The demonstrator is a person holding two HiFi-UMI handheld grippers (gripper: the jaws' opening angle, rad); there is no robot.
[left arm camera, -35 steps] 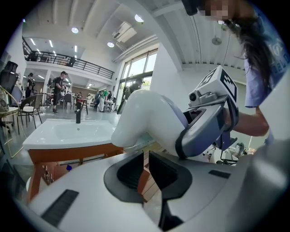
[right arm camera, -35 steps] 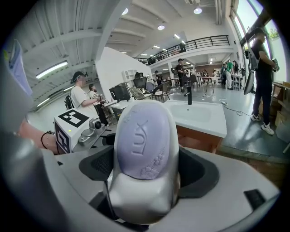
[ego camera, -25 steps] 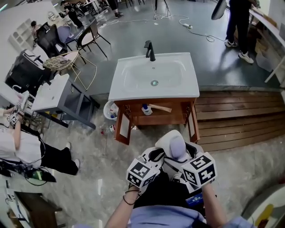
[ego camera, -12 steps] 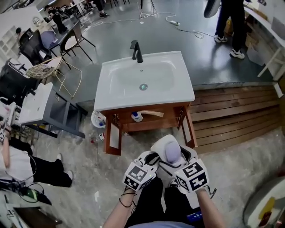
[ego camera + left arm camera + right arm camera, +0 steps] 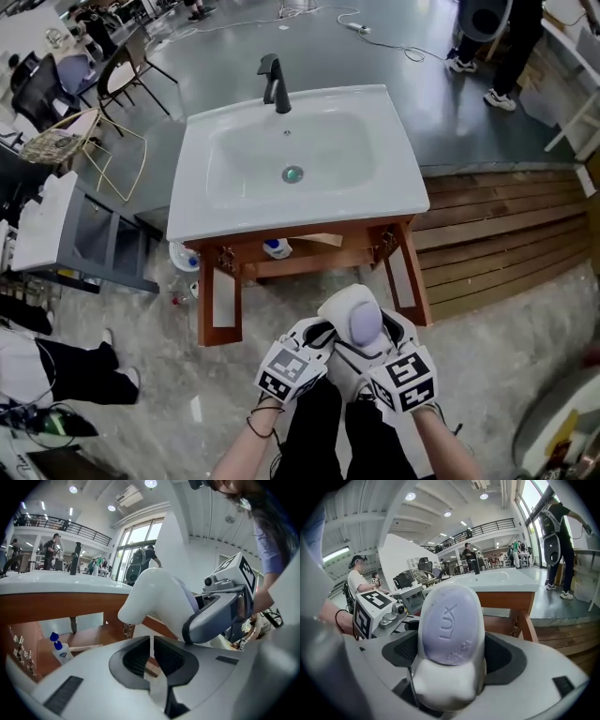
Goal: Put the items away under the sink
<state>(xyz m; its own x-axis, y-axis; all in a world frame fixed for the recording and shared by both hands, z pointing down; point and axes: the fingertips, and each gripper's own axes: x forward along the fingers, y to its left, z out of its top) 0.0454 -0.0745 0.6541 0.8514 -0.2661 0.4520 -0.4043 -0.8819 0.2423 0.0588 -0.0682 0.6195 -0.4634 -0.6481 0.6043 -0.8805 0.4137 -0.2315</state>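
My right gripper (image 5: 373, 339) (image 5: 450, 644) is shut on a white soap dish (image 5: 339, 306) (image 5: 443, 686) that carries a lavender soap bar (image 5: 365, 324) (image 5: 450, 620). My left gripper (image 5: 323, 330) (image 5: 151, 645) is right beside it on the left, shut with nothing between its jaws; the white soap dish (image 5: 157, 597) fills the middle of its view. Ahead stands the white sink (image 5: 295, 159) on a wooden cabinet (image 5: 309, 263) with both doors swung open. On the shelf inside are a blue-capped bottle (image 5: 275, 248) (image 5: 59, 649) and a wooden-handled item (image 5: 319, 240).
The open left door (image 5: 214, 300) and right door (image 5: 408, 281) flank the cabinet opening. Wooden decking (image 5: 506, 234) lies to the right, a grey side cabinet (image 5: 75, 234) to the left, a small white basket (image 5: 184, 255) by the left door. A person (image 5: 511, 37) stands far behind.
The sink cabinet has come nearer and now sits larger in the head view. Both grippers keep their pose, the right one still holding the soap dish.
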